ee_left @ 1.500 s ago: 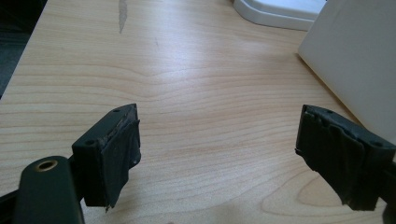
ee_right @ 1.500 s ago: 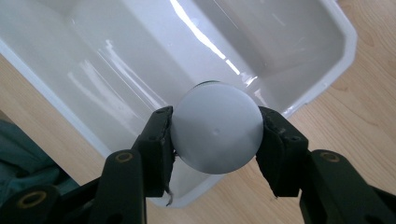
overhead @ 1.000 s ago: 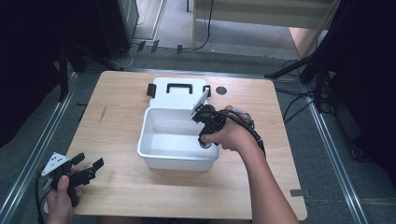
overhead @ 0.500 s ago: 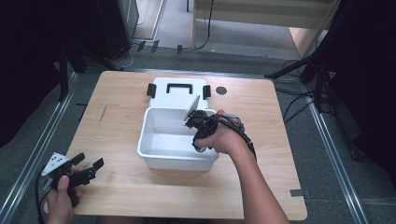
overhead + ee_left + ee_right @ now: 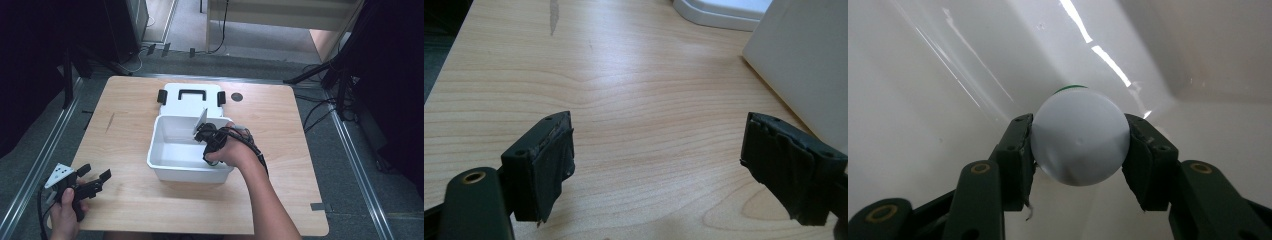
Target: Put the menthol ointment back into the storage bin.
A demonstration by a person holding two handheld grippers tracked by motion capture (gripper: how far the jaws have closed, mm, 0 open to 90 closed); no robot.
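Note:
A white plastic bin (image 5: 170, 167) stands in the middle of the wooden table (image 5: 280, 165). My right gripper (image 5: 204, 136) reaches down into the bin from its right side. In the right gripper view this gripper (image 5: 1079, 145) is shut on a white round object (image 5: 1078, 137) with a green edge behind it, held above the bin's inner wall (image 5: 923, 100). My left gripper (image 5: 95, 179) rests at the table's front left corner. Its jaws stand wide apart over bare wood in the left gripper view (image 5: 656, 150), with the bin's outer wall (image 5: 804, 65) to the right.
The bin's white lid (image 5: 190, 97), with a black handle and black side clips, lies flat just behind the bin. A small dark round spot (image 5: 237, 96) marks the table to the lid's right. Metal rails run along the floor on both sides of the table.
My right gripper has moved left and down into the bin with the white round object. The left gripper has stayed in place.

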